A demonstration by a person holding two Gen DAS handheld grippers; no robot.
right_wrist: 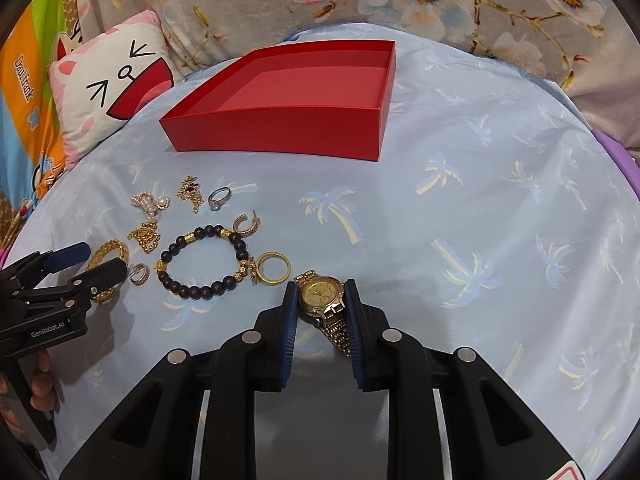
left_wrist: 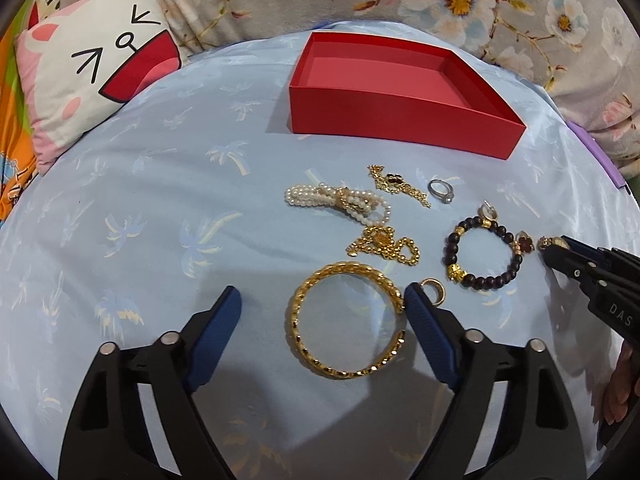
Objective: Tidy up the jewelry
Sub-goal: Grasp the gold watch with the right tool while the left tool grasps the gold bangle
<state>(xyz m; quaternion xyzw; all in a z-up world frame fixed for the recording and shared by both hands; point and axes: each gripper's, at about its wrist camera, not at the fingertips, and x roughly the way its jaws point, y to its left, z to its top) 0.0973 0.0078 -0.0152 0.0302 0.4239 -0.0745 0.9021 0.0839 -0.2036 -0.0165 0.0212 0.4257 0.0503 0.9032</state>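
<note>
An open, empty red box (left_wrist: 400, 112) (right_wrist: 280, 128) stands at the back of the blue cloth. In the left wrist view my left gripper (left_wrist: 322, 300) is open, its fingers either side of a gold bangle (left_wrist: 348, 320) lying on the cloth. Beyond it lie a pearl bracelet (left_wrist: 340, 200), gold chains (left_wrist: 384, 244), a silver ring (left_wrist: 440, 191) and a dark bead bracelet (left_wrist: 480, 254). In the right wrist view my right gripper (right_wrist: 320, 294) is shut on a gold watch (right_wrist: 322, 296), just right of a gold ring (right_wrist: 273, 267) and the bead bracelet (right_wrist: 202, 262).
A cat-face pillow (left_wrist: 88, 76) lies at the back left. Floral bedding (left_wrist: 460, 4) rises behind the box. Small hoop earrings (right_wrist: 244, 224) and a gold pendant piece (right_wrist: 190, 192) lie among the jewelry. The blue cloth (right_wrist: 500, 220) spreads to the right.
</note>
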